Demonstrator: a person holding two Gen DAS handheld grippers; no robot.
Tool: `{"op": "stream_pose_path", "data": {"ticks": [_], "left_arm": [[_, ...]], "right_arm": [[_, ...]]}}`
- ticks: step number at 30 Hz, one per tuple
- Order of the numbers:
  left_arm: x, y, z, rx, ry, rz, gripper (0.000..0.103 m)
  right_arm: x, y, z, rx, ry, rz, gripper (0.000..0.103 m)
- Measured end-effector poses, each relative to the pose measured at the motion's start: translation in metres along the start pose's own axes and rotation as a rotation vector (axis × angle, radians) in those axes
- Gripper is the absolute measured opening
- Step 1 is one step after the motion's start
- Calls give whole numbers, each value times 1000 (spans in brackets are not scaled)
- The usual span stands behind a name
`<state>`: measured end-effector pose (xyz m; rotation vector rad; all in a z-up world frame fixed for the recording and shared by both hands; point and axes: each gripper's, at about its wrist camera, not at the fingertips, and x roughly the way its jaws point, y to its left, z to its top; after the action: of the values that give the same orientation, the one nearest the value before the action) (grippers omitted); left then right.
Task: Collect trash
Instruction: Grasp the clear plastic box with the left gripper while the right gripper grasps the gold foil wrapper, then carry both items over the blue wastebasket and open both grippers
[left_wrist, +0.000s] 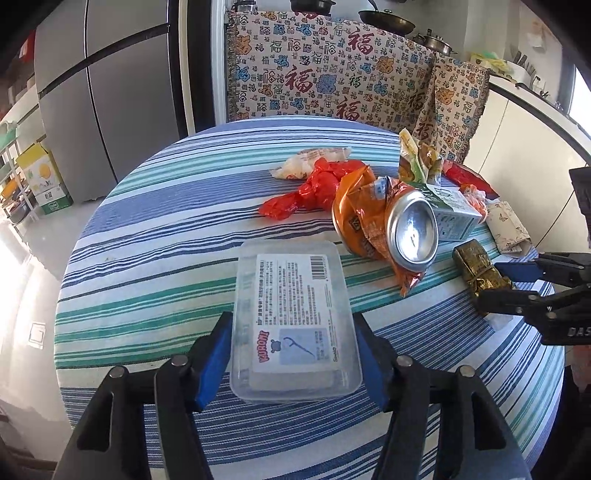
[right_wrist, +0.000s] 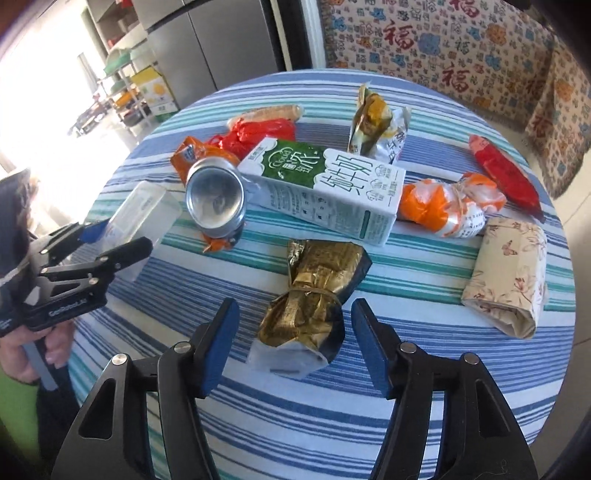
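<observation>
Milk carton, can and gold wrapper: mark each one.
milk carton (right_wrist: 325, 192), right wrist view, on its white side panel.
can (right_wrist: 215, 201), right wrist view, on its shiny bottom.
gold wrapper (right_wrist: 314, 291), right wrist view, on its crumpled middle.

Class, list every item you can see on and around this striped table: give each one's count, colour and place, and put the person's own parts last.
plastic box: 1, clear with a white label, near edge, between the left gripper's pads
drink can: 1, silver, on its side beside the milk carton
milk carton: 1, white and green, lying mid-table
gold foil wrapper: 1, gold, between the right gripper's open pads
red plastic bag: 1, red, mid-table
orange snack bag: 1, orange, under the can
floral paper roll: 1, cream, right edge
tablecloth: 1, blue, green and white stripes
left gripper: 1, black with blue pads
right gripper: 1, black with blue pads
hand: 1, gripping the left gripper's handle
</observation>
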<state>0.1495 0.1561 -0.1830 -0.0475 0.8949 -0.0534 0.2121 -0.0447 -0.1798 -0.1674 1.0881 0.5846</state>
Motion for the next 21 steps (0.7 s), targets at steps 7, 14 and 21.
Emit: {"op": "stream_pose_path", "data": {"ticks": [7, 14, 21], "left_arm": [[-15, -9, -13, -9, 21, -64, 63], [-20, -34, -21, 22, 13, -74, 64], [-8, -37, -25, 40, 46, -53, 66]], "right_arm": [[-28, 10, -36, -112, -21, -3, 45], [-34, -11, -57, -104, 6, -14, 47], [-41, -17, -56, -62, 0, -5, 57]]}}
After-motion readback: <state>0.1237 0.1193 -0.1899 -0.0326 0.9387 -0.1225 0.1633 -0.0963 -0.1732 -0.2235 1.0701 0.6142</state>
